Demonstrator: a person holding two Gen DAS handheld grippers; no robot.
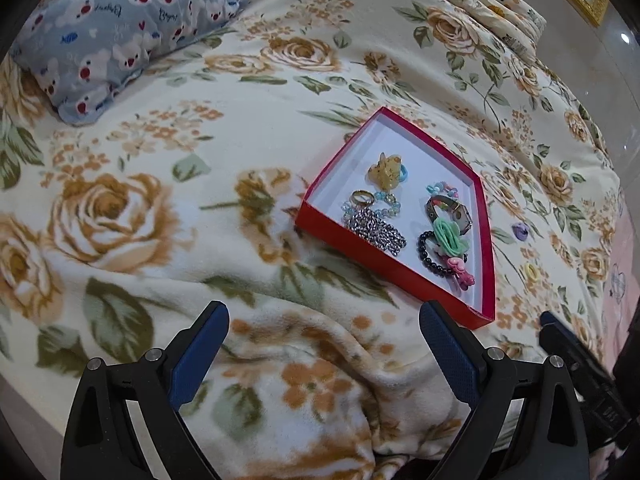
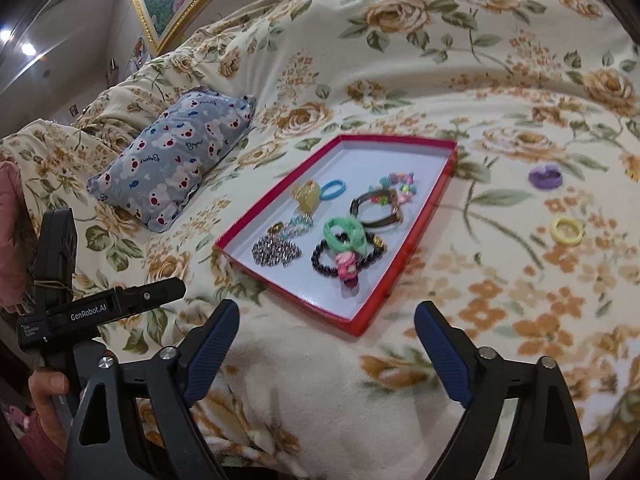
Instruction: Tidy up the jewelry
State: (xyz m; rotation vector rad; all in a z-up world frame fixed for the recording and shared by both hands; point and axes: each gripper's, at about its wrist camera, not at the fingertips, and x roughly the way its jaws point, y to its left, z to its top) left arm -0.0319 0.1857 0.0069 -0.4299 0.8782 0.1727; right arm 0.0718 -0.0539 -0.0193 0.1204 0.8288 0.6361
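A floral blanket (image 2: pixel 460 80) covers the bed. On it lies a red tray (image 2: pixel 420 228) holding a green scrunchie (image 2: pixel 346 234), black bead bracelet (image 2: pixel 320 262), silver chain (image 2: pixel 276 254) and blue ring (image 2: pixel 333 190). A purple ring (image 2: pixel 545 177) and yellow ring (image 2: pixel 567 231) lie outside, beyond its right edge. The left gripper (image 1: pixel 324 344) and right gripper (image 2: pixel 326 344) stand wide open, empty.

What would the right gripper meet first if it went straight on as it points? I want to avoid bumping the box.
Probably the floral blanket between the open right gripper, with the red box's near corner just beyond; depth is unclear.
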